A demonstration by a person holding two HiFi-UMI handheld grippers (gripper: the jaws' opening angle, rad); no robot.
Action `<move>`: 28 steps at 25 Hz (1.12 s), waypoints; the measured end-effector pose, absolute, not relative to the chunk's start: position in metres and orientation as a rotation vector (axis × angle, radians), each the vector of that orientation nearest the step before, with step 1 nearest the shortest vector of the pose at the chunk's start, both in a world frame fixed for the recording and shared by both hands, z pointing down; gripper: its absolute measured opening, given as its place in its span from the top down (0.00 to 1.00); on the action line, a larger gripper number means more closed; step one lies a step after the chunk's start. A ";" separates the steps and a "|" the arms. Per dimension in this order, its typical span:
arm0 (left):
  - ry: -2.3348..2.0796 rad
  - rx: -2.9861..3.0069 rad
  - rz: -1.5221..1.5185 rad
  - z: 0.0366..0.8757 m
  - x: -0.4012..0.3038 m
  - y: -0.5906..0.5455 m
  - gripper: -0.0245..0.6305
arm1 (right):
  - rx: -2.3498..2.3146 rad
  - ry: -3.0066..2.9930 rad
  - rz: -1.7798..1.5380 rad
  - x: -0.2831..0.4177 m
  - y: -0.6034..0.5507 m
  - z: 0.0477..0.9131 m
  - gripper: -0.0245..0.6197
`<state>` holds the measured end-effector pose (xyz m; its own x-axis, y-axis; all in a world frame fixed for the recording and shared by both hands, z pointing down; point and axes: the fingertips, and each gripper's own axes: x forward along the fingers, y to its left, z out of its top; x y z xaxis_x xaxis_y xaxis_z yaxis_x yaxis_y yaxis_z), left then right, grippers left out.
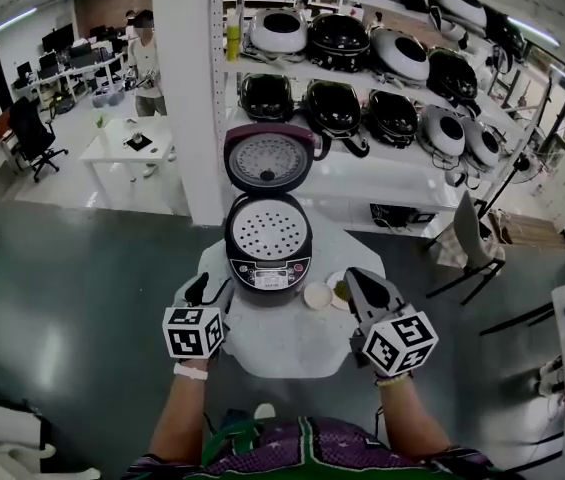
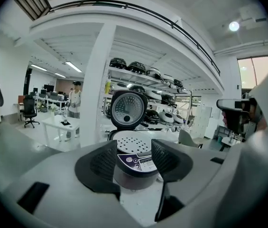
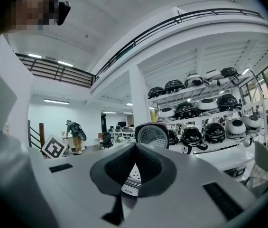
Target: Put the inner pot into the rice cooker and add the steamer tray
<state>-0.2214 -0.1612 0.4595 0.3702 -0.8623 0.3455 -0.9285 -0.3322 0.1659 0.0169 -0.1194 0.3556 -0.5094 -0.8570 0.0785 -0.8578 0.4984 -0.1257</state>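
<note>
At the near left, the left hand-held gripper (image 1: 208, 292) is held short of the rice cooker (image 1: 268, 258), with its jaws apart and nothing between them. The rice cooker is set at the middle of the round worktop (image 1: 292, 348), and its lid (image 1: 268, 158) is raised at the far side. The steamer tray (image 1: 266, 230) is seated in its mouth. The inner pot is judged to lie beneath, though it is hidden. Two small dishes (image 1: 319, 295) are seen just right of the cooker. At the near right, the right hand-held gripper (image 1: 355, 278) is kept with its jaws together and empty. Both placements are judged done, and little appears to be left.
</note>
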 end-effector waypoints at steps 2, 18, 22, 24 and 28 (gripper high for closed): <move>-1.591 2.309 0.253 0.452 -0.216 -0.145 0.58 | 1.514 -2.732 0.221 0.023 -0.108 0.353 0.95; -1.682 2.444 0.001 0.386 -0.101 0.029 0.65 | 1.547 -2.763 0.256 0.177 0.015 0.359 0.95; -1.786 2.448 -0.043 0.368 -0.094 0.066 0.69 | 1.546 -2.784 0.217 0.200 0.037 0.357 0.95; -1.827 2.445 -0.062 0.359 -0.091 0.078 0.69 | 1.539 -2.802 0.223 0.208 0.043 0.353 0.95; -1.896 2.419 -0.071 0.352 -0.086 0.103 0.73 | 1.514 -2.830 0.207 0.214 0.060 0.346 0.95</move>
